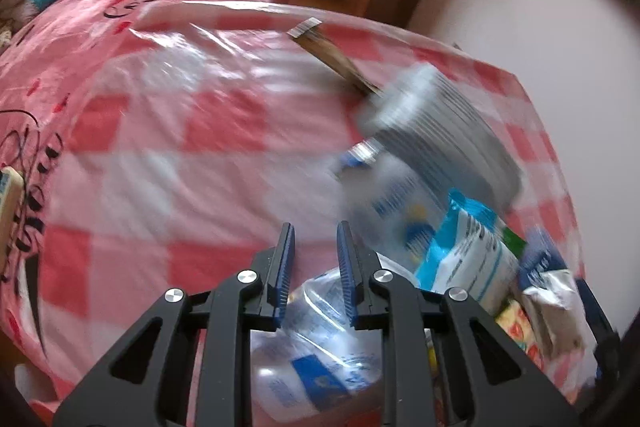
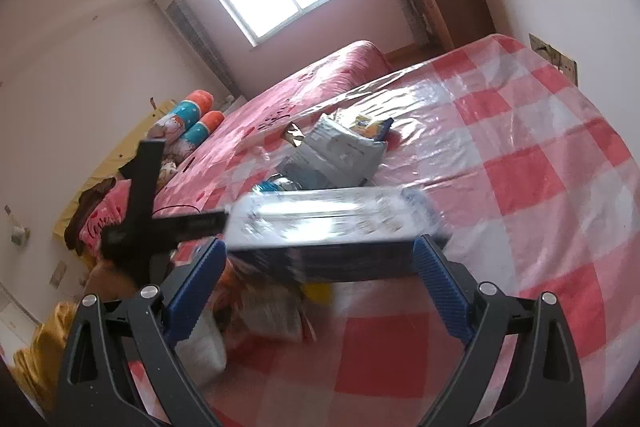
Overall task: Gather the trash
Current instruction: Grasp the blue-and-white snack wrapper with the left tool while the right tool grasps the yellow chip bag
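Left wrist view: left gripper (image 1: 314, 231) nearly closed, grasping nothing, above a clear plastic bottle (image 1: 316, 359).
Right wrist view: right gripper (image 2: 320, 259), jaws wide, grasps a blurred dark tray (image 2: 332, 223) lying crosswise over the checked surface (image 2: 540, 187). Motion blur hides the wrappers (image 1: 468, 251) piled at the surface's right edge.

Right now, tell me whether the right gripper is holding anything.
Holding. The right gripper has its fingers spread wide on a tray.
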Demonstrator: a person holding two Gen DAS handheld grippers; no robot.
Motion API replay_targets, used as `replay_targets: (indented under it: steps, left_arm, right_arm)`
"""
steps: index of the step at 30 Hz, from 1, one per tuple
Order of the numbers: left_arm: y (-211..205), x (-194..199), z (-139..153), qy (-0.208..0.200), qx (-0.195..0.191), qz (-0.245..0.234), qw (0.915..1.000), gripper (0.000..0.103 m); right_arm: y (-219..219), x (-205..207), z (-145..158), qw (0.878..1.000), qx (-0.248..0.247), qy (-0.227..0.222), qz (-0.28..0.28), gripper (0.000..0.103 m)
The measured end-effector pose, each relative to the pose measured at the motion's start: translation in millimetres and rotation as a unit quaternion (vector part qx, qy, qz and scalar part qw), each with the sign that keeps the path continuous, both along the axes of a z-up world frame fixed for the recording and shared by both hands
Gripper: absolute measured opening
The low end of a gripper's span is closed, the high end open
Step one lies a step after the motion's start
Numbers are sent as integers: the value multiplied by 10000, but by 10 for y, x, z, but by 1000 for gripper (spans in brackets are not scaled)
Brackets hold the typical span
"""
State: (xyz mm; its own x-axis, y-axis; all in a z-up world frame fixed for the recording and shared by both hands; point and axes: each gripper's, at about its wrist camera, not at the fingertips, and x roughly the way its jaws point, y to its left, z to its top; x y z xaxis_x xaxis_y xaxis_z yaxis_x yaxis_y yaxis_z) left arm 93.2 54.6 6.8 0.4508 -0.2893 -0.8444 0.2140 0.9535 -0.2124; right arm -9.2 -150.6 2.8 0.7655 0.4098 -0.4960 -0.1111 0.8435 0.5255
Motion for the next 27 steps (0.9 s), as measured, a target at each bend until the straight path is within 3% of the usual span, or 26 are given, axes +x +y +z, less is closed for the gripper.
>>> replay_targets:
  steps: [2, 8, 14, 20, 24, 27]
  left_arm:
    - [-97, -173, 13, -7, -112, -140, 9998, 23]
    - [-285, -560, 106, -243, 90, -398, 9989, 24]
    - [-426, -927, 491, -1075, 557, -809, 9893, 44]
    - [-707, -1161, 617, -1186, 751, -1577, 9775, 45]
    - [-813, -1242, 585, -1169, 871, -1841, 9720, 45]
    - [-825, -1204, 487, -974, 845, -1787, 9754, 45]
  right_arm:
    - [-34, -24, -13, 10000, 17, 31, -69, 94]
    - [-268, -117, -32, 9988, 251, 67, -425, 94]
    - [-501, -228, -90, 9931, 690, 241, -916, 94]
    - [-475, -209, -215, 9862, 1515, 479, -470, 94]
    - [-416, -160, -254, 9811, 1857, 524, -152, 78]
    - [-380, -131, -276, 9787, 1974, 562, -12, 70]
